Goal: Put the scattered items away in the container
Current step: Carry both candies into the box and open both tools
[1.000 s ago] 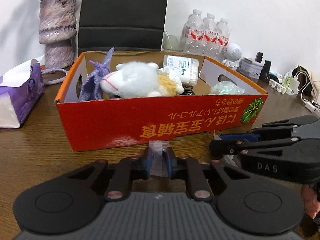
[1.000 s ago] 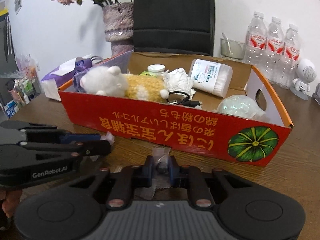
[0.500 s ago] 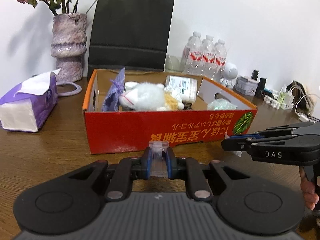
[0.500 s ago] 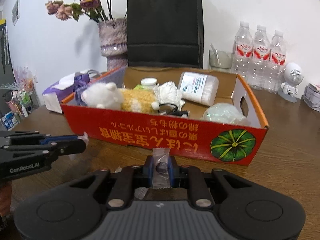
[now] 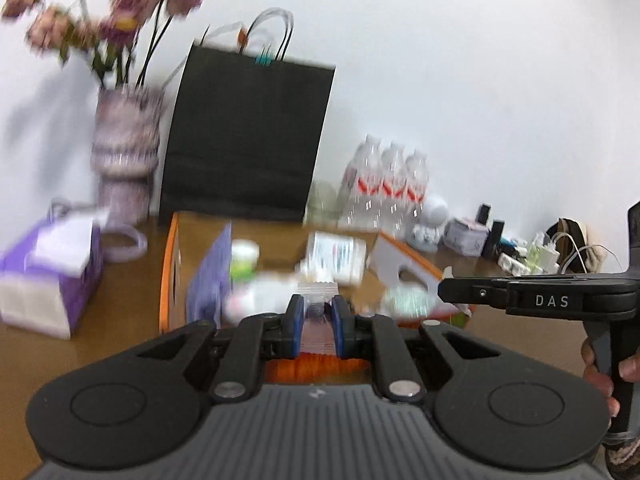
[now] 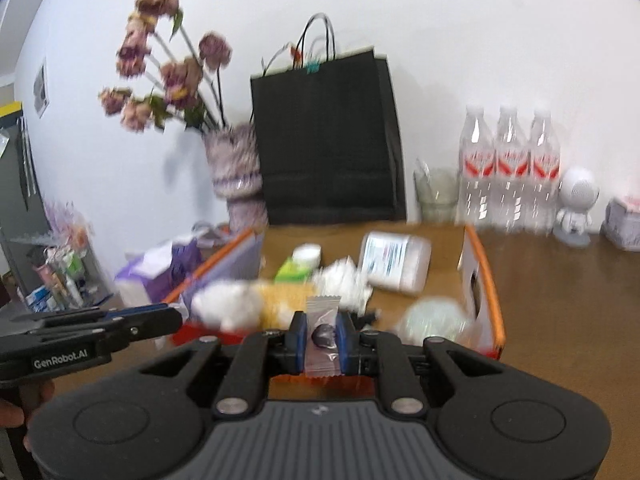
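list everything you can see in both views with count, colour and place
cardboard box: 1, orange-red, centre of table
plush toy: 1, white and yellow, in box, near side
cylindrical tub: 1, white, lying in box
purple cloth: 1, in box, at one end
crumpled tissue: 1, white, in box
paper bag: 1, black, behind box
vase of dried flowers: 1, mottled purple, beside bag
water bottles: 3, clear, red labels, by wall
tissue pack: 1, purple, beside box
small robot figure: 1, white, beside bottles
table: 1, brown wood
sachets: 2, clear, one in left hand-held gripper, one in right hand-held gripper
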Motion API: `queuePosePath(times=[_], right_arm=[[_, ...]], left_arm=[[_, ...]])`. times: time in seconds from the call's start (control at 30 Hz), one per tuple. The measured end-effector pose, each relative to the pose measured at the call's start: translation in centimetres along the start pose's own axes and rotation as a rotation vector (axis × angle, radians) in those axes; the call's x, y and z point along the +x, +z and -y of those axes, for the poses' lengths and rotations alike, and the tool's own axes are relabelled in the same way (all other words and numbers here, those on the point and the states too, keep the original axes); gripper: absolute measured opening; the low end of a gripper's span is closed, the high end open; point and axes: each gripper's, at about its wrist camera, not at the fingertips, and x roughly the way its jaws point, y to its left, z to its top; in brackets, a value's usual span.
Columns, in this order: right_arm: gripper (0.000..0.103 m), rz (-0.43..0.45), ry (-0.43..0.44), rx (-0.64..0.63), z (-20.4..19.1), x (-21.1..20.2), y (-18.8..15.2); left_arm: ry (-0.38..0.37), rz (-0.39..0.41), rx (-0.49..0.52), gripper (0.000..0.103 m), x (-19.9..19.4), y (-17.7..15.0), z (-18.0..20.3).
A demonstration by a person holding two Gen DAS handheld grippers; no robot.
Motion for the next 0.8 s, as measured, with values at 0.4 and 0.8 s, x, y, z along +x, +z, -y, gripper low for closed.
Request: queuePosePath(times=[0.4,0.8], right_arm=[[0.014,0.053,-0.069,0.017,1.1,4.7,4.5],[0.016,-0.063,-0.120,0.009,2.3,8.7,2.7]], left_arm=[[0.104,0.075,-0.091,0.015,7.2,4.4,0.3],[0.188,-0.008,-0.072,0.023,10.3,2.9,-0.9]])
